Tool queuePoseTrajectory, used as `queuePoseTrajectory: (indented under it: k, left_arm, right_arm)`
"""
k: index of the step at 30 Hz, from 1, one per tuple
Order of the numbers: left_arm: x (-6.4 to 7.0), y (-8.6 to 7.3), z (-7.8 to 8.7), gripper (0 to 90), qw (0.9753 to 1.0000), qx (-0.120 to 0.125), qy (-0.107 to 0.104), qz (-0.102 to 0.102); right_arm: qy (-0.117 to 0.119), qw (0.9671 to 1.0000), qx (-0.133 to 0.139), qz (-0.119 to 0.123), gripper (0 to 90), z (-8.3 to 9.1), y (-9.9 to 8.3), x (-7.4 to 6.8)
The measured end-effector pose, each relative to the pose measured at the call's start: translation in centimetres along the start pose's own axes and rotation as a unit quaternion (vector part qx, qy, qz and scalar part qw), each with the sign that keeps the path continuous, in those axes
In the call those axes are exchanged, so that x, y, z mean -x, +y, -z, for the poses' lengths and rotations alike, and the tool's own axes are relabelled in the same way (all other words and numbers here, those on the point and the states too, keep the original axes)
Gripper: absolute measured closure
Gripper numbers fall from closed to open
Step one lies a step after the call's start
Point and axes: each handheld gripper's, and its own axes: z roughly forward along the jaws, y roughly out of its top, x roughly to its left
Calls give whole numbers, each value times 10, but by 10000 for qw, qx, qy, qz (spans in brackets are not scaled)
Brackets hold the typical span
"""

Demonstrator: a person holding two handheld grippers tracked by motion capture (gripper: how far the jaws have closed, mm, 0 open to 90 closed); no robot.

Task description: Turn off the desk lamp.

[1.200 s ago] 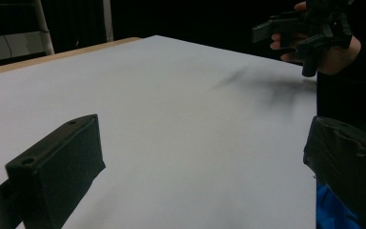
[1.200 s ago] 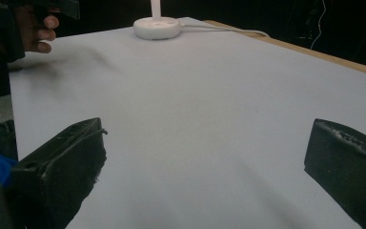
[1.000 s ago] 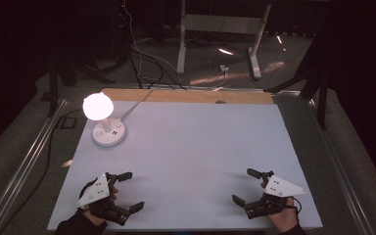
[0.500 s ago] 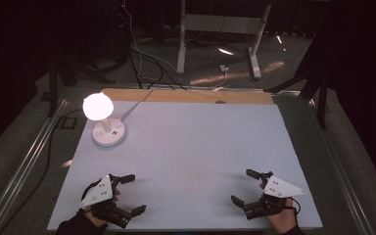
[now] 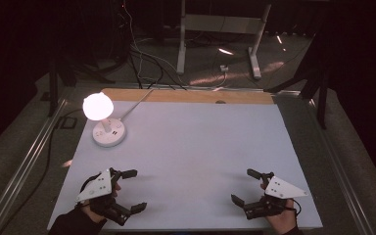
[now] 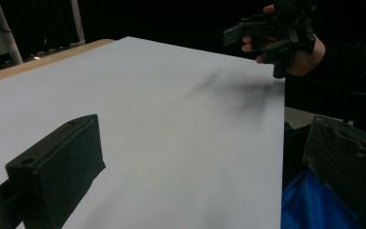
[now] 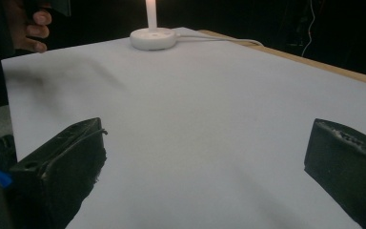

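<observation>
Both grippers hover low over the near edge of the bench (image 5: 196,147), well apart, one toward each near corner. The left gripper (image 5: 131,191) has its fingers (image 5: 127,173) spread wide and released, with nothing between them; in the left gripper view the two black fingers frame only bare white surface. The right gripper (image 5: 247,187) stands the same way, fingers (image 5: 253,173) parted and empty, and the right gripper view confirms the gap between them holds only the white sheet.

The one object on the bench is a small lit lamp (image 5: 108,134) standing upright near the far left corner, its round white base flat on the surface and its glowing shade (image 5: 98,105) above. A white cord (image 5: 136,102) runs from the base toward the far edge. The lamp is well apart from both grippers, nearer to the left one.

This looks like the starting pose, before any reach: nothing is grasped and neither gripper is aimed closely at the lamp. The next move probably calls for the left gripper to travel forward along the left edge toward the lamp, keeping its fingers apart until they straddle the stem or base, and minding the cord.
</observation>
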Motion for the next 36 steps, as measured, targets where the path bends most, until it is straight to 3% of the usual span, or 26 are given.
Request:
queuePoseTrajectory:
  k: [8, 15, 24, 34, 36]
  left_arm:
    - [-9, 14, 7, 3, 9999, 19, 148, -39]
    - [-20, 27, 17, 3, 9988, 101, 480, -80]
    - [-28, 33, 21, 3, 9976, 164, 664, -89]
    - [-47, 37, 29, 3, 9930, 190, 1164, 15]
    - [-52, 37, 30, 3, 9906, 184, 1355, 35]
  right_arm:
    - [-31, 10000, 72, -33, 0, 3, 1, 2]
    - [-34, 9999, 96, -33, 0, 3, 2, 2]
    - [-38, 9999, 99, -43, 0, 3, 2, 2]
    - [-55, 9999, 115, -44, 0, 4, 3, 3]
    - [-48, 9999, 114, -36, 0, 4, 3, 2]
